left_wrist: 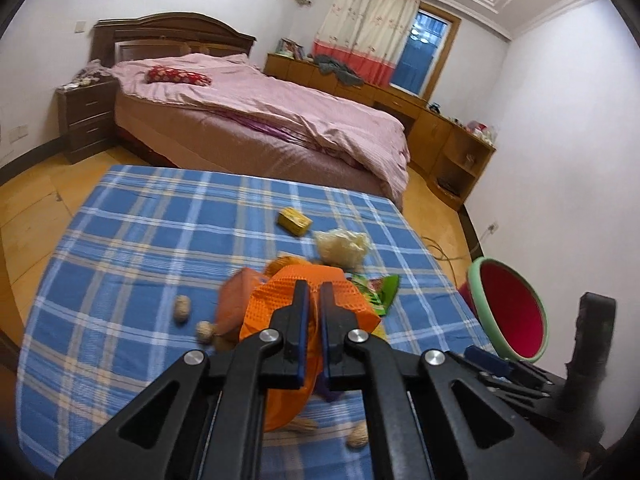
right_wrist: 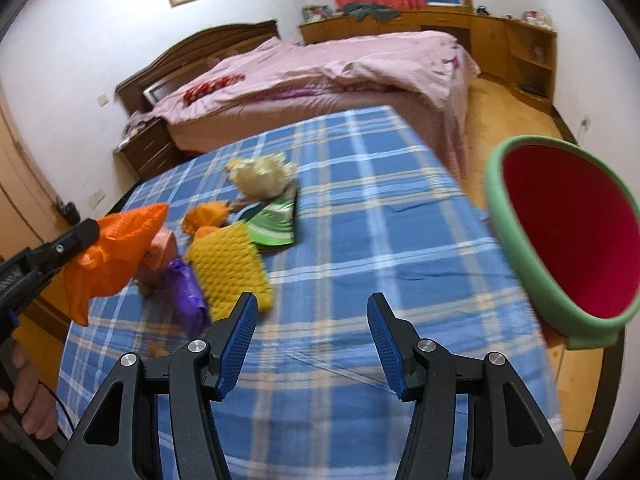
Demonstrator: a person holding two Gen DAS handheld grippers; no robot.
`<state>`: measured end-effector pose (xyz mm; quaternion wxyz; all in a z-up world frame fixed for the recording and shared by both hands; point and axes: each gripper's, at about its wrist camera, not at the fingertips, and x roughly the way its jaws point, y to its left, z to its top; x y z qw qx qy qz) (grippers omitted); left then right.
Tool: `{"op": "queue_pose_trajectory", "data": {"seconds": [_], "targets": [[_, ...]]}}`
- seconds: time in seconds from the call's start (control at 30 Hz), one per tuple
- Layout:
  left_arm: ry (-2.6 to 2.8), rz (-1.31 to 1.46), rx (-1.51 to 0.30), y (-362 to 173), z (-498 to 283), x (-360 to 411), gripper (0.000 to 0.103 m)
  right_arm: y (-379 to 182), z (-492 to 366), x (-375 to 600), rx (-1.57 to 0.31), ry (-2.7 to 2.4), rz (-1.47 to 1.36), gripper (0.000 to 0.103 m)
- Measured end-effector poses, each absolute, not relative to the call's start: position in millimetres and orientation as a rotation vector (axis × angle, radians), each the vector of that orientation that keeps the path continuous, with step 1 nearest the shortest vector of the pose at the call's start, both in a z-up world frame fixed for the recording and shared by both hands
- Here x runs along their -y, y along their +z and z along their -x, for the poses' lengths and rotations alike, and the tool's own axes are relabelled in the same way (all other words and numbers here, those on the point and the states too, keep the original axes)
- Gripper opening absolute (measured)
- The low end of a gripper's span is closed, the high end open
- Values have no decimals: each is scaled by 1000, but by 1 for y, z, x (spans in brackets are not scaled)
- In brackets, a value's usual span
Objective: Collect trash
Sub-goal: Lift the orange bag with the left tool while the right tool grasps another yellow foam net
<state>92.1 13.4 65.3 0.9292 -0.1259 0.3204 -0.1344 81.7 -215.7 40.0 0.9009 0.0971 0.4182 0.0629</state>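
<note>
My left gripper (left_wrist: 314, 292) is shut on an orange plastic bag (left_wrist: 280, 308) and holds it above the blue plaid table; the bag shows in the right wrist view (right_wrist: 112, 252) too. My right gripper (right_wrist: 312, 308) is open and empty over the table. Trash lies in a heap: a yellow mesh piece (right_wrist: 228, 268), a purple wrapper (right_wrist: 186, 296), a green wrapper (right_wrist: 276, 220), a crumpled pale bag (right_wrist: 260, 176), a yellow box (left_wrist: 295, 221) and walnut shells (left_wrist: 182, 309). A green bin with a red inside (right_wrist: 568, 236) stands off the table's right edge.
The blue plaid table (right_wrist: 380, 240) stands before a bed with pink covers (left_wrist: 280, 120). A dark nightstand (left_wrist: 86, 118) is at the left, wooden cabinets (left_wrist: 440, 128) along the far wall. The bin also shows in the left wrist view (left_wrist: 508, 312).
</note>
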Motion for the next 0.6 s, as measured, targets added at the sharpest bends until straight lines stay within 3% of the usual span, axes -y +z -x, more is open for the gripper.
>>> {"op": "queue_pose_trajectory", "data": {"seconds": [0.43, 0.47, 0.5, 0.6], "targets": [[-207, 308, -652, 56, -88, -54, 4, 13, -122, 162, -932, 179, -95, 58], [-206, 309, -652, 55, -88, -55, 4, 11, -124, 161, -937, 178, -92, 54], [-205, 310, -652, 55, -88, -56, 4, 10, -125, 159, -941, 177, -87, 44], [-204, 312, -653, 54, -88, -57, 4, 7, -126, 154, -944, 176, -66, 37]]}}
